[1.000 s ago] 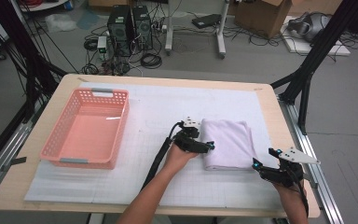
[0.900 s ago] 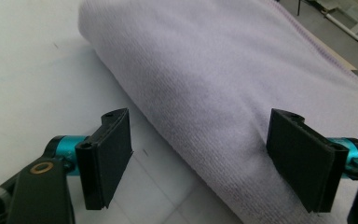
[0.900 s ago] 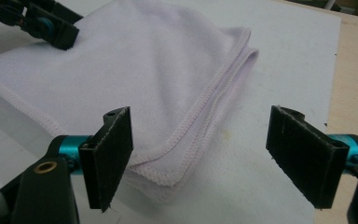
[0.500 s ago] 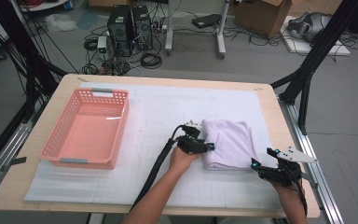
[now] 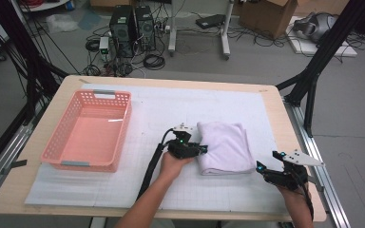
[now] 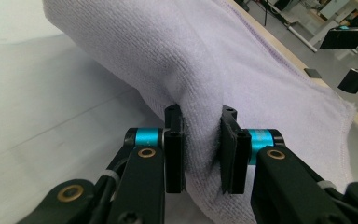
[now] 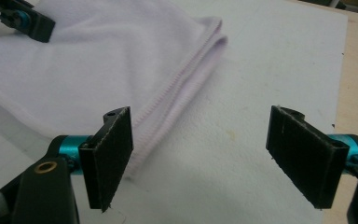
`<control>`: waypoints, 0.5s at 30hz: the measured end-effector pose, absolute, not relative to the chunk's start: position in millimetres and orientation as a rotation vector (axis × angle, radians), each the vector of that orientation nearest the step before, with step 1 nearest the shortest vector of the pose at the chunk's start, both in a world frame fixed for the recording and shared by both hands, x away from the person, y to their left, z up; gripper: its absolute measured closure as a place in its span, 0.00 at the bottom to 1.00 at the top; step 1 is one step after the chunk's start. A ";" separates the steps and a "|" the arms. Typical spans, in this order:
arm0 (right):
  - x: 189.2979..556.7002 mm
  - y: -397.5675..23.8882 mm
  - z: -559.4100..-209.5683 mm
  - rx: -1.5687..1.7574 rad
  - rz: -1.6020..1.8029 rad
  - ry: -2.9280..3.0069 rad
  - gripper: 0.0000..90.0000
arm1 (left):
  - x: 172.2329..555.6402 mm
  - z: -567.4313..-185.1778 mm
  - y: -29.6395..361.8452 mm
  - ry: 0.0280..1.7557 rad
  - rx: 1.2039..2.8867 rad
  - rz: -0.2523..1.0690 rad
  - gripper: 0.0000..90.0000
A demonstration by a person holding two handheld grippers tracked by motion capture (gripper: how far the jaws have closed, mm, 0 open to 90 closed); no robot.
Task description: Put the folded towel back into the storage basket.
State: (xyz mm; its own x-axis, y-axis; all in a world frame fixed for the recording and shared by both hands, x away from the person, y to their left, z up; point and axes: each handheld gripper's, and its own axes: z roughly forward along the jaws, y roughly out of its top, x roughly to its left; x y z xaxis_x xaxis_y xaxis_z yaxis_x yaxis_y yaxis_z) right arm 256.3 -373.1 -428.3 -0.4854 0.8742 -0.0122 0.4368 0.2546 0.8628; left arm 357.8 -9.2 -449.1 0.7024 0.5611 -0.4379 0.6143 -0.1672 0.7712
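Observation:
A folded lavender towel lies on the white mat right of centre. My left gripper is at its left edge. The left gripper view has both pads of that gripper pinching a raised fold of the towel; the jaws have just been closing on it. My right gripper rests near the towel's near right corner, jaws wide open. In the right gripper view nothing but mat lies between its pads, with the towel's hem beside the left pad.
An empty pink basket stands at the left of the table. The white gridded mat covers most of the wooden tabletop. Black frame legs, cables and computer cases stand beyond the far edge.
My left gripper has slid right onto the towel's left edge and its jaws have gone from wide apart to pinched on the cloth. The right gripper has stayed put.

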 end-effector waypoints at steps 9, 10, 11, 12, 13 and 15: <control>257.2 -371.0 -428.9 1.184 1.153 2.036 0.24 | 354.3 -450.2 45.0 0.952 1.814 -0.037 0.83; 257.1 -371.0 -428.8 1.183 1.151 2.037 0.24 | 354.4 -451.0 50.8 0.959 1.808 -0.040 0.83; 257.3 -371.0 -428.9 1.182 1.151 2.038 0.24 | 354.6 -451.7 56.3 0.964 1.803 -0.042 0.83; 257.3 -370.8 -429.0 1.183 1.151 2.038 0.24 | 354.9 -452.3 60.6 0.971 1.798 -0.039 0.83; 257.0 -370.4 -429.0 1.188 1.152 2.040 0.24 | 355.4 -452.9 64.3 0.977 1.795 -0.042 0.83; 257.3 -369.8 -429.0 1.182 1.152 2.040 0.24 | 356.0 -454.0 66.3 0.994 1.786 -0.049 0.82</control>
